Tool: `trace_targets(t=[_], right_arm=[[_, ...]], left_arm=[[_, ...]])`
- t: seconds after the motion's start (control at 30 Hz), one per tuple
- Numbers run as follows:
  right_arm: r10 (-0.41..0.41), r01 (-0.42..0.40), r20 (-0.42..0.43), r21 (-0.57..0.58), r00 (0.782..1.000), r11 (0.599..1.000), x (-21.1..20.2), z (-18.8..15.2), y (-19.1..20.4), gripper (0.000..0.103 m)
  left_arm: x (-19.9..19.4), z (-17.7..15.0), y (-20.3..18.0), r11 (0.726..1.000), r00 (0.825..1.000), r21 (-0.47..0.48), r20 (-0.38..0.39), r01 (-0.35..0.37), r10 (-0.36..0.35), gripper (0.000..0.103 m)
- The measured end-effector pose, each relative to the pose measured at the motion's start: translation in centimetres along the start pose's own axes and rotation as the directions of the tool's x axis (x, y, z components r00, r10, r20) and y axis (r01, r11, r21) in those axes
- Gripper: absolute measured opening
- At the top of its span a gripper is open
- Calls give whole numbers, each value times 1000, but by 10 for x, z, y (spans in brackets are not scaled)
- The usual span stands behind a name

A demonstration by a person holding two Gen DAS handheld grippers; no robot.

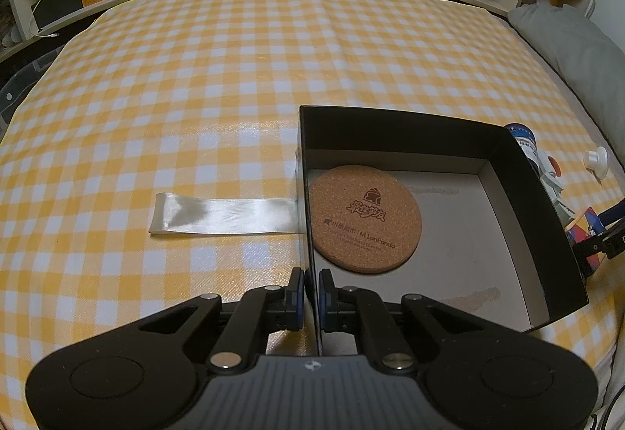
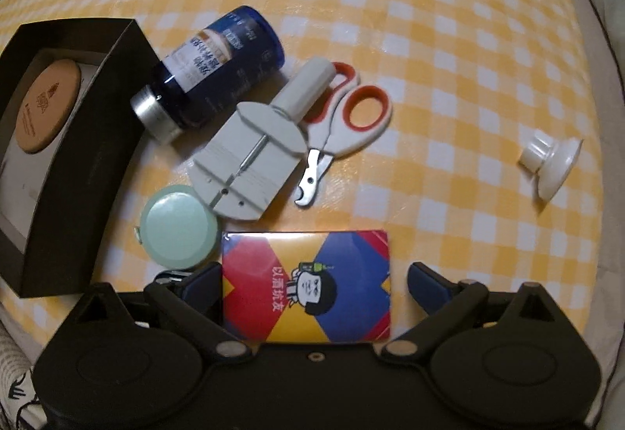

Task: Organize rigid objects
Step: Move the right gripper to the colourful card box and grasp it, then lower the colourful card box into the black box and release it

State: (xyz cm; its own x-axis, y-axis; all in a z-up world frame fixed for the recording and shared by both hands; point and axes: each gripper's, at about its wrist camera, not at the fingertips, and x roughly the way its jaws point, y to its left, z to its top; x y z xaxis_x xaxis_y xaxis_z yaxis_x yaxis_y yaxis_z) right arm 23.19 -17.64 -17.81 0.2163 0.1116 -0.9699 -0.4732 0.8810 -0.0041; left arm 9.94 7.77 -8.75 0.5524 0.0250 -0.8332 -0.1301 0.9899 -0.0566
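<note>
While the left tool (image 1: 311,289) pinches the box wall, sorting has barely begun.
Right tool (image 2: 314,285): jaws wide, astride the glossy flat card pack (image 2: 306,285), not yet pressing.
Black box (image 1: 523,172): matte card, holds only a round cork coaster (image 1: 365,219).
Left on the checked bedcover (image 2: 429,39): mint round case (image 2: 177,227), grey plastic tool block (image 2: 250,160), scissors (image 2: 347,121), blue bottle (image 2: 211,66), white suction cup (image 2: 550,164).
</note>
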Motion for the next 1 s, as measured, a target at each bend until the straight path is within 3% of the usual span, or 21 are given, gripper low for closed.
trace_targets(t=[0.1,0.3,0.43,0.53,0.7,0.93,1.0], right_arm=[[28,-28,-1,7,1000,1000,1,1,0,89],[57,-58,4,60,998,997,-9,10,-13,89],[80,-96,114,142,990,985,-46,15,-25,89],[118,-165,224,200,967,966,-76,15,-29,89],[230,-316,354,207,907,926,-116,16,-6,89],[418,-502,354,190,836,843,-119,27,60,89],[451,-526,333,185,828,830,-111,31,78,89]], left_arm=[[0,0,-1,1000,1000,-1,0,0,0,8],[0,0,0,1000,1000,-2,0,1,-1,8],[0,0,0,1000,1000,1,-2,0,0,8],[0,0,0,1000,1000,1,-4,0,0,8],[1,1,1,1000,1000,1,-5,2,-2,8],[3,2,2,1000,1000,-12,-10,7,-7,8],[2,2,2,1000,1000,-11,-10,7,-7,8]])
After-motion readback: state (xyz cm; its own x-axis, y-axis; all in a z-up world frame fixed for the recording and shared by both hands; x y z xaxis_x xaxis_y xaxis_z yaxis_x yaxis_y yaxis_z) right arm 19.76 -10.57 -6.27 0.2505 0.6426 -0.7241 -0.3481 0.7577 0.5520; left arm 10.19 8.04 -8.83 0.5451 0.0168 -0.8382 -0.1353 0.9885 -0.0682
